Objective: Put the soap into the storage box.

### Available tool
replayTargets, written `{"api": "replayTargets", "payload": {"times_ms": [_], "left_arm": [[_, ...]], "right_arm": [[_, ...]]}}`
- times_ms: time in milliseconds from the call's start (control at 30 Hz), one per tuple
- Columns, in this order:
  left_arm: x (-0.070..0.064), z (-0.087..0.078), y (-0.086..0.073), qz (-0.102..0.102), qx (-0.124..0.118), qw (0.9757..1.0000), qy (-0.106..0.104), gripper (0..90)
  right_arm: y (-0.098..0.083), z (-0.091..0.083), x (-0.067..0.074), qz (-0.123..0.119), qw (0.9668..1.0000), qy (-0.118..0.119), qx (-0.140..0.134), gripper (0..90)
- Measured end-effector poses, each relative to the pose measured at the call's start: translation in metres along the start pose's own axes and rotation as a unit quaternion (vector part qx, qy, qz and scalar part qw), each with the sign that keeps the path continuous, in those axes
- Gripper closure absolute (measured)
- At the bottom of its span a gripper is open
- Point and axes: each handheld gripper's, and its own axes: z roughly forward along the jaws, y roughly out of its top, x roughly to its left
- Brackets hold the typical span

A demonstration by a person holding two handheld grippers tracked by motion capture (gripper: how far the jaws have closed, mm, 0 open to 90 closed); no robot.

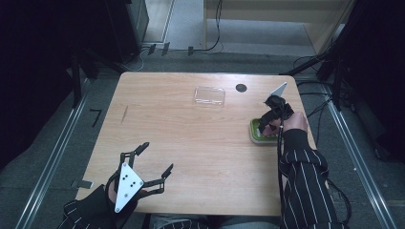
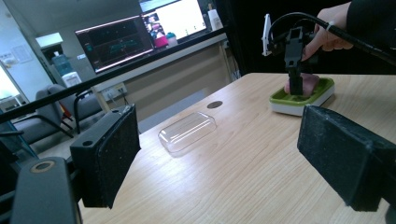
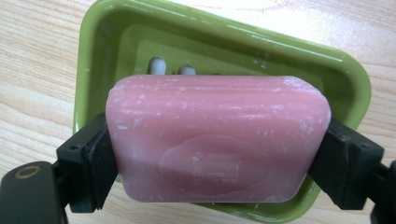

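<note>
Right tool (image 3: 219,154): jaws pressed against the two short ends of a pink soap (image 3: 217,140), gripping it across its length. Seen at centre frame in the right gripper view. The soap sits over a green dish (image 3: 345,70), whose rim shows above and to both sides; two white studs (image 3: 173,67) on the dish floor show just past the soap's upper edge. In the high view the right tool (image 1: 268,125) points down into the dish (image 1: 254,132) at right of frame, near the right edge of the surface (image 1: 191,138).

Left tool (image 1: 152,163): jaws spread wide, holding nothing, lower left of the high view, above the surface near its front edge. In the left gripper view its pads (image 2: 114,154) flank bare wood.

Clear lid (image 1: 209,96): lies flat on the surface, upper centre of the high view, well apart from both tools.

Dark round mark (image 1: 241,88): on the surface, just right of the lid.
</note>
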Motion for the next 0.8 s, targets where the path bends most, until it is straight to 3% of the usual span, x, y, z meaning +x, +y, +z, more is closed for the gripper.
{"api": "replayTargets", "payload": {"times_ms": [800], "left_arm": [[0.0,0.0,0.0,0.0,-0.001,1.0,-0.001,13.6]], "right_arm": [[0.004,0.012,-0.003,0.024,0.9996,0.007,0.009,13.4]]}}
